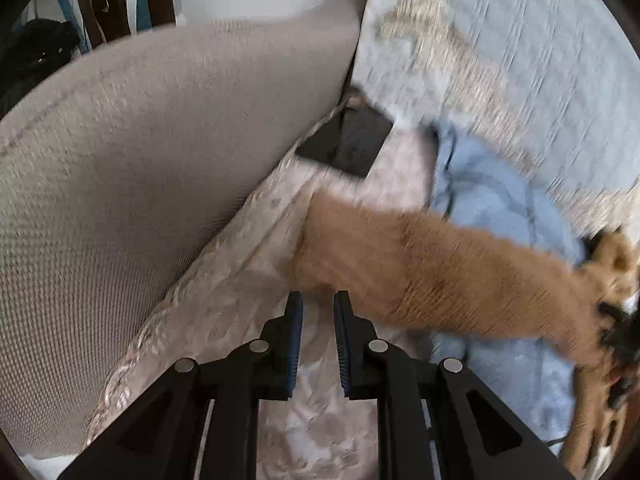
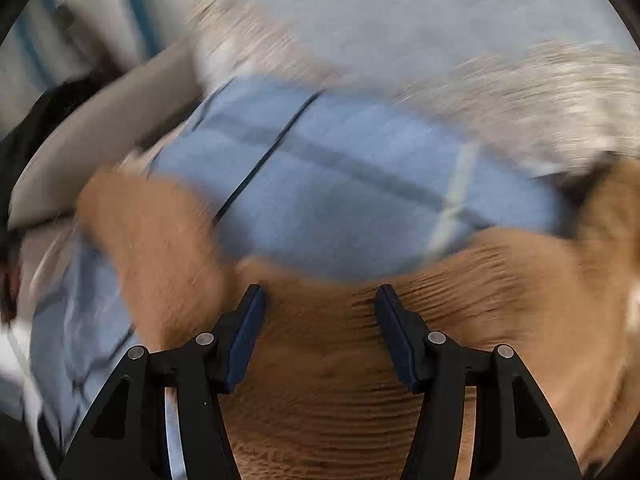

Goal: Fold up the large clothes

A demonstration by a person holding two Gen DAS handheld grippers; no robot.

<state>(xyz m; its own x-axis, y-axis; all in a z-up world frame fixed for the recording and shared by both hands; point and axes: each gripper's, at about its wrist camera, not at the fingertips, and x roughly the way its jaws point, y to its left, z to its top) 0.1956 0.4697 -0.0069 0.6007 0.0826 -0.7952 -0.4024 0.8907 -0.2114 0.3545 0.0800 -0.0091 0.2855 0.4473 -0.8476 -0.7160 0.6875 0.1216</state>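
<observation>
Our left gripper point(image 1: 317, 304) hangs clenched on nothing above the patterned bed cover point(image 1: 256, 264); our right gripper point(image 2: 320, 298), jaws apart and empty, hovers over the tan knitted sweater point(image 2: 332, 364). One sleeve point(image 1: 420, 264) lies stretched across a blue garment point(image 2: 340, 192). We judge a sleeve fold is in hand; next we need a fresh pinch at the hem. A beige cushion point(image 1: 140, 152) stands beside us.
</observation>
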